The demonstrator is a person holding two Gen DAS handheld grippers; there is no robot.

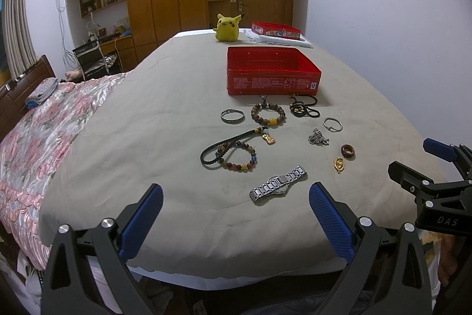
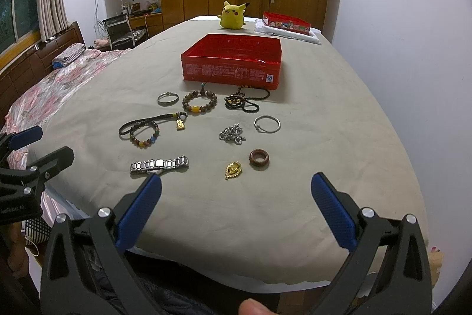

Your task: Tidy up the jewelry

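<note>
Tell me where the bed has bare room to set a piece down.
Free: the cloth left of the silver bangle and black cord, and the strip between the watch and the near edge. Crowded: in front of the red tin.

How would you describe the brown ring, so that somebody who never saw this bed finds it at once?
Start at the open red tin box on the grey bedsheet and come toward the near edge. On the right side of the spread jewelry lies the brown ring, just right of the gold pendant and nearer than the thin silver bangle. It alone is a small, thick, dark brown band.
</note>
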